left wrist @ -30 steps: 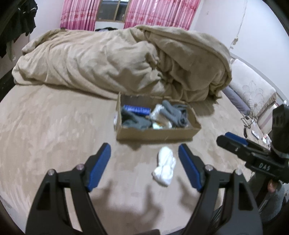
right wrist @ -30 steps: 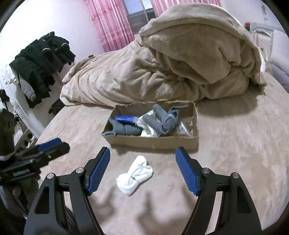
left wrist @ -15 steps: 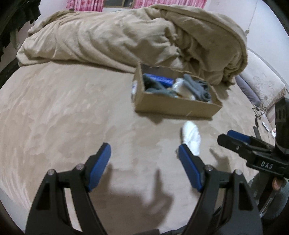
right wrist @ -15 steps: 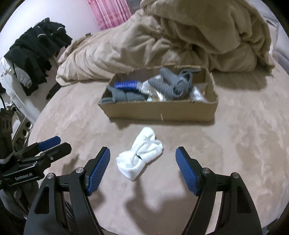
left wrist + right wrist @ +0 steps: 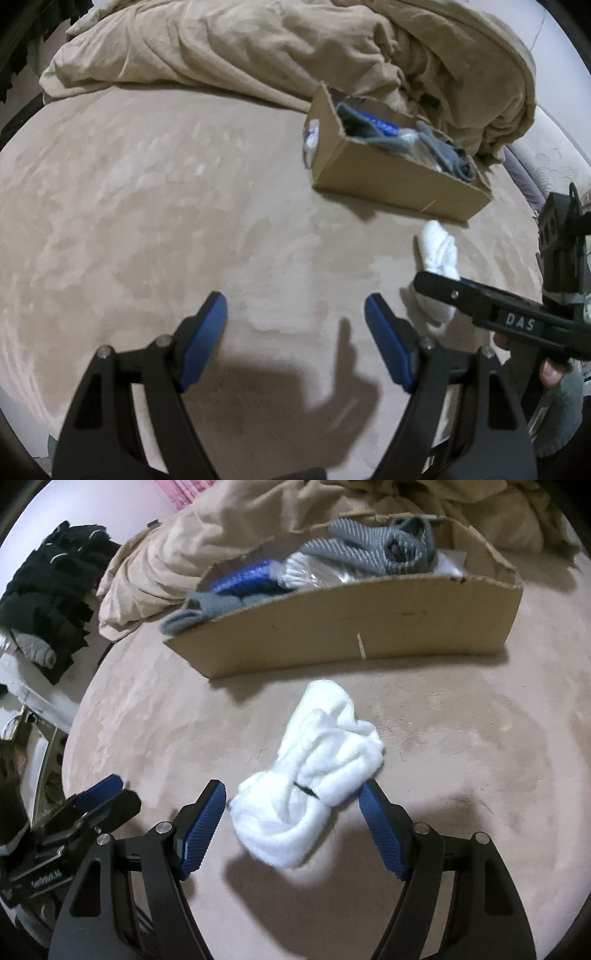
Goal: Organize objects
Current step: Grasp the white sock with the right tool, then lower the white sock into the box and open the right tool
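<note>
A rolled white sock bundle (image 5: 314, 775) lies on the beige bed just in front of a cardboard box (image 5: 369, 627). The box holds grey socks (image 5: 373, 550), a blue item (image 5: 243, 579) and clear packets. My right gripper (image 5: 291, 805) is open, its blue pads on either side of the bundle's near end, not closed on it. My left gripper (image 5: 295, 317) is open and empty over bare bed, left of the bundle (image 5: 439, 254). The box also shows in the left wrist view (image 5: 399, 181), as does the right gripper (image 5: 480, 299).
A crumpled beige duvet (image 5: 258, 44) is heaped behind the box. Dark clothes (image 5: 48, 587) hang off the bed's left side. The left gripper shows at the lower left of the right wrist view (image 5: 96, 797).
My right gripper has moved forward and down, so the white bundle now sits between its pads. My left gripper has swung left and lower; the box and bundle have slid right in its view.
</note>
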A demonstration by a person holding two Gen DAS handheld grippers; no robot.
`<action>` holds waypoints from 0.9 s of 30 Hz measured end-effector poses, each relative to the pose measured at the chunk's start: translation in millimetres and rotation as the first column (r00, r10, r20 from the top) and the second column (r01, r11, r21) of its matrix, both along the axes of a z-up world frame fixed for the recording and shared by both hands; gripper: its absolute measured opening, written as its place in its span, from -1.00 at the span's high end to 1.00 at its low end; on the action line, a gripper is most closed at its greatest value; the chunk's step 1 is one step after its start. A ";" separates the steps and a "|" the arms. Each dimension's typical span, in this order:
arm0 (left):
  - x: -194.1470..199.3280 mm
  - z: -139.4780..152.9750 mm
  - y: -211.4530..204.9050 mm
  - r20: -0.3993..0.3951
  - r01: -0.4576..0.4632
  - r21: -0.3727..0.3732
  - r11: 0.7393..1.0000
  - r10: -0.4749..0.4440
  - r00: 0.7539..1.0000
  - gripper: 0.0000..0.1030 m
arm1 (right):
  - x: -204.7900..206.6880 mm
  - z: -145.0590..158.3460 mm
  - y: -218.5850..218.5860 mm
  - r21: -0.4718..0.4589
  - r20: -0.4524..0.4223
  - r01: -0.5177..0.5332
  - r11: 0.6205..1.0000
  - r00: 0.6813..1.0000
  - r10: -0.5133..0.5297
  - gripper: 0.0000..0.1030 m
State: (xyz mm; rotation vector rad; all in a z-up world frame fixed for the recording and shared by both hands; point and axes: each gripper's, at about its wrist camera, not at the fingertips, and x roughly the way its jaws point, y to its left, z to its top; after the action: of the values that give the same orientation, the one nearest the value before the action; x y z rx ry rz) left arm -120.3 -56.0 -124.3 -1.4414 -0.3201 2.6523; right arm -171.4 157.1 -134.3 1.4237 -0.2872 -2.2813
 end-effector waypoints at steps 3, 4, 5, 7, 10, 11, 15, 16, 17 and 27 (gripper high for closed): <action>-1.9 -5.7 -1.2 0.010 -0.004 0.001 1.000 0.004 1.000 -0.53 | -1.8 0.9 1.4 0.014 -0.020 0.015 1.000 1.000 -0.014 -0.27; -2.1 -6.8 -1.3 0.012 -0.004 0.000 1.000 0.004 1.000 -0.53 | -2.0 0.9 3.0 0.017 -0.024 0.016 1.000 1.000 -0.015 -0.20; -2.1 -7.1 -1.0 0.012 -0.004 0.000 1.000 0.004 1.000 -0.53 | -1.8 1.3 5.3 0.018 -0.028 0.016 1.000 0.999 -0.015 -0.03; -2.2 -6.5 0.0 0.011 -0.004 -0.001 1.000 0.004 1.000 -0.53 | -0.8 2.5 10.7 0.003 -0.028 0.013 1.000 1.000 -0.013 0.10; -1.4 -4.4 2.4 0.009 -0.001 0.000 1.000 0.001 1.000 -0.53 | 2.3 5.1 16.1 -0.011 -0.023 0.004 1.000 1.000 -0.004 0.16; -0.9 -3.4 2.8 0.007 0.000 0.002 1.000 0.000 1.000 -0.53 | 3.6 7.0 16.5 -0.013 -0.024 0.000 1.000 1.000 -0.001 0.16; 1.6 4.9 7.6 -0.009 0.008 0.006 1.000 -0.008 1.000 -0.53 | 9.4 18.8 17.3 -0.021 -0.042 -0.015 1.000 0.999 0.014 0.16; 1.6 7.5 8.7 -0.013 0.011 0.007 1.000 -0.011 1.000 -0.53 | 10.0 23.5 18.2 -0.025 -0.050 -0.018 1.000 0.999 0.016 0.16; 1.4 9.7 9.9 -0.017 0.014 0.009 1.000 -0.014 1.000 -0.53 | 10.1 28.1 18.5 -0.028 -0.059 -0.020 0.999 0.998 0.018 0.16; -16.6 42.7 15.6 -0.096 0.028 0.024 0.999 -0.026 0.995 -0.53 | -16.6 81.8 3.6 -0.003 -0.184 -0.084 0.996 0.979 0.082 0.16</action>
State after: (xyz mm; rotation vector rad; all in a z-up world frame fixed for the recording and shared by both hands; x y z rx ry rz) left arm -136.9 -40.4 -81.7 -1.2965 -0.3216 2.6746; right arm -188.0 160.7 -52.5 1.1859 -0.1791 -2.3186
